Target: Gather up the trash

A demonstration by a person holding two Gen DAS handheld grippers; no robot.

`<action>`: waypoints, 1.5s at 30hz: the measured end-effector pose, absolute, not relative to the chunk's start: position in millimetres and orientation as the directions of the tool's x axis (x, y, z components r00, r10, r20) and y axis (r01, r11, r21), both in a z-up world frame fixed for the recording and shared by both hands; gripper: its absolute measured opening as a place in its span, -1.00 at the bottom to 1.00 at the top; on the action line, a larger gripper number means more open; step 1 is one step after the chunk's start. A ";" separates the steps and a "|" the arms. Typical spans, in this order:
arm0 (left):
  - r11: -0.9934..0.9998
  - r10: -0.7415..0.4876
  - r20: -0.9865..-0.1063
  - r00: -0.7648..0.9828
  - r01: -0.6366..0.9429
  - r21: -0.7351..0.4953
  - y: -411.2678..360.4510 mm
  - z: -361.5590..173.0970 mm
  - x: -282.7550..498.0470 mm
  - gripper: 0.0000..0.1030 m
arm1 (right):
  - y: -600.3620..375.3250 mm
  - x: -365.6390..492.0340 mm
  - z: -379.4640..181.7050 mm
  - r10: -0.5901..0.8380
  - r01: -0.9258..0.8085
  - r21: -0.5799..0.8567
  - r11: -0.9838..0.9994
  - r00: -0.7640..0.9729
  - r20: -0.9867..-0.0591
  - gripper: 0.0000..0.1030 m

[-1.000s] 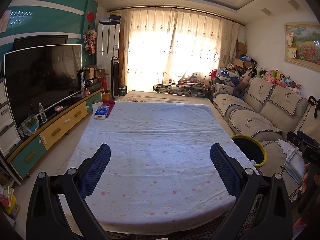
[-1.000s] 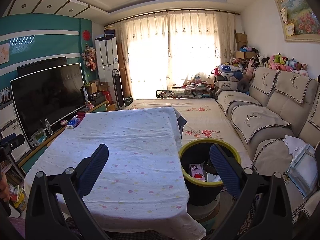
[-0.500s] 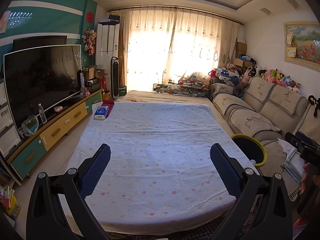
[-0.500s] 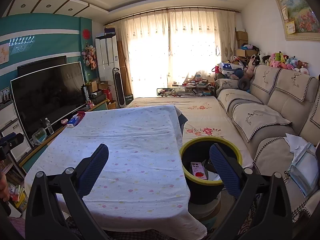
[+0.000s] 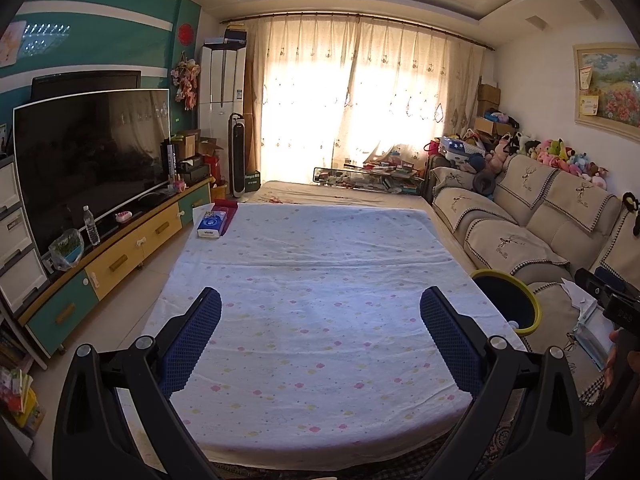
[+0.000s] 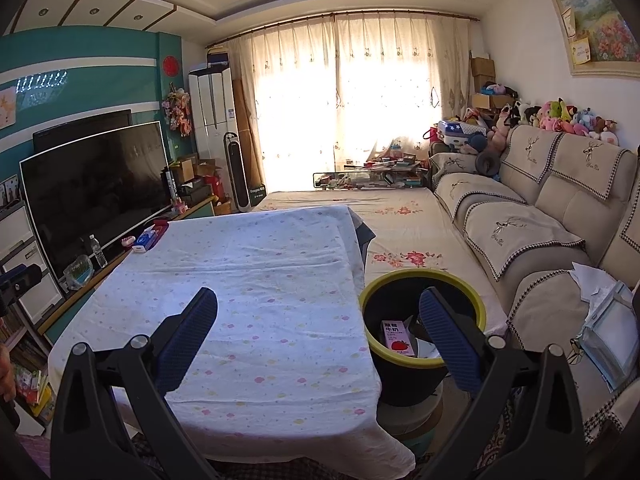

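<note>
**Trash bin with carton beside the desk**

A round black trash bin with a yellow-green rim (image 6: 422,280) stands upright just beside the right edge of the desk covered in a white dotted cloth (image 6: 256,280), between it and the beige sofa. It rests on a low round base. Inside, a pink-and-white milk carton printed with a strawberry (image 6: 397,338) leans against the wall, with pale scraps beside it. In the left wrist view only the bin's rim and dark upper wall (image 5: 510,300) show past the desk's corner.

A pink strawberry milk carton (image 6: 396,338) is seen inside the black, yellow-rimmed round bin (image 6: 404,384) beside the dotted white tablecloth (image 6: 256,280).
</note>
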State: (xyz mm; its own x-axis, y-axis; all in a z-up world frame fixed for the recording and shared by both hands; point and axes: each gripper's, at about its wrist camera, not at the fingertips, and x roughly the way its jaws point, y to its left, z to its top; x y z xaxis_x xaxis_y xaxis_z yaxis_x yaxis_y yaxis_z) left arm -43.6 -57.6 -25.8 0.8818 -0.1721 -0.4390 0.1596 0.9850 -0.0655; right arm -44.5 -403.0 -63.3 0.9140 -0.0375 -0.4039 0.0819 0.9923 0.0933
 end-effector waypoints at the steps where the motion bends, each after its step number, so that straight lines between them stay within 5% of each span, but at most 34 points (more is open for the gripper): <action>1: 0.985 -0.173 -0.439 0.882 0.160 -0.065 -57.9 -25.8 -43.8 0.90 | -403.5 -44.7 -63.0 -0.037 0.082 0.094 0.992 0.914 -0.403 0.87; 45: 0.980 -0.196 -0.457 0.868 0.191 -0.056 -64.5 -31.6 -37.0 0.90 | -406.6 -43.6 -64.3 -0.046 0.091 0.090 0.992 0.910 -0.411 0.87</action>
